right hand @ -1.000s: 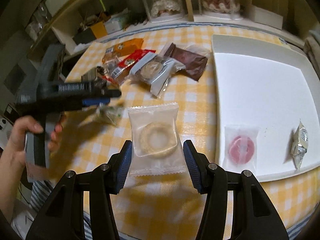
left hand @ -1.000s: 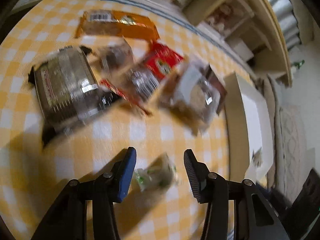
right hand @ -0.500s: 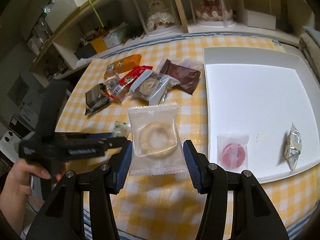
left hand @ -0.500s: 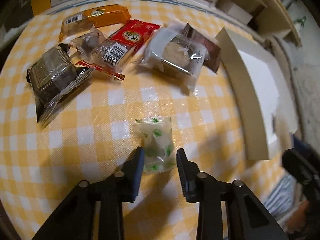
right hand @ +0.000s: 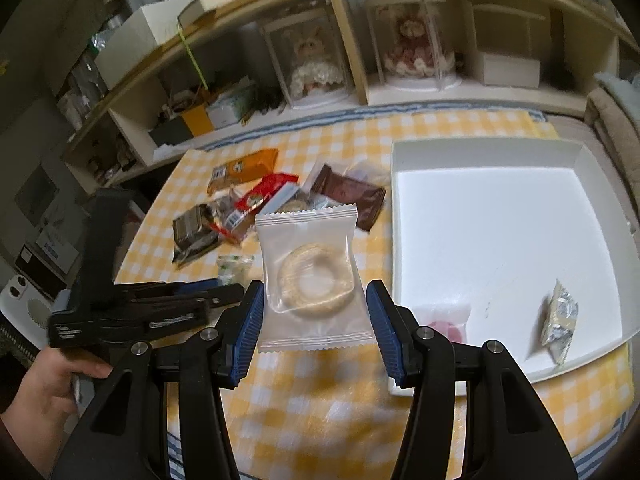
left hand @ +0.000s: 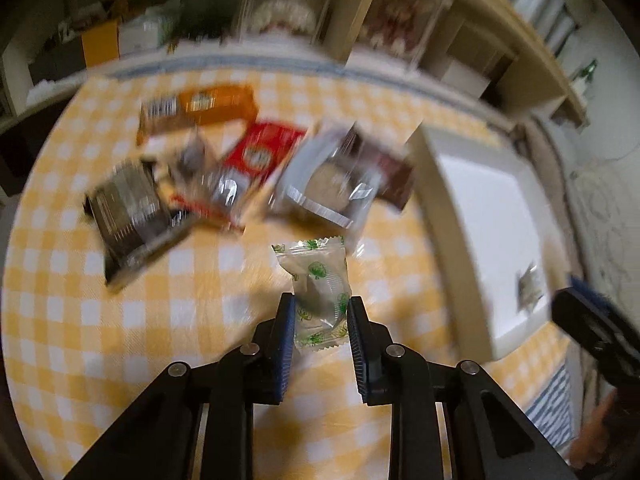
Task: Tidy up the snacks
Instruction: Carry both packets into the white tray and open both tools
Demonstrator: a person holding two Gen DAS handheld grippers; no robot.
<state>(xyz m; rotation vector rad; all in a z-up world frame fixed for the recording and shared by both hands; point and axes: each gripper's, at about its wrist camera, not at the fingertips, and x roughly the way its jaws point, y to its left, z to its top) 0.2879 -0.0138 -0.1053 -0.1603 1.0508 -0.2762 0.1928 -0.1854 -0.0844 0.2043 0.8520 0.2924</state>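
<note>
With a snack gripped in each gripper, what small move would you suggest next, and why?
Probably carry both toward the white tray. The left gripper is shut on the green-printed candy, clear of the checked tablecloth. The right gripper holds the ring biscuit packet beside the tray, where a pink sweet and foil packet already lie.

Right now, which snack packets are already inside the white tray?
Two: the clear packet with a pink ring at the white tray's near edge and the crinkled silver packet by its right wall. All others are outside.
</note>
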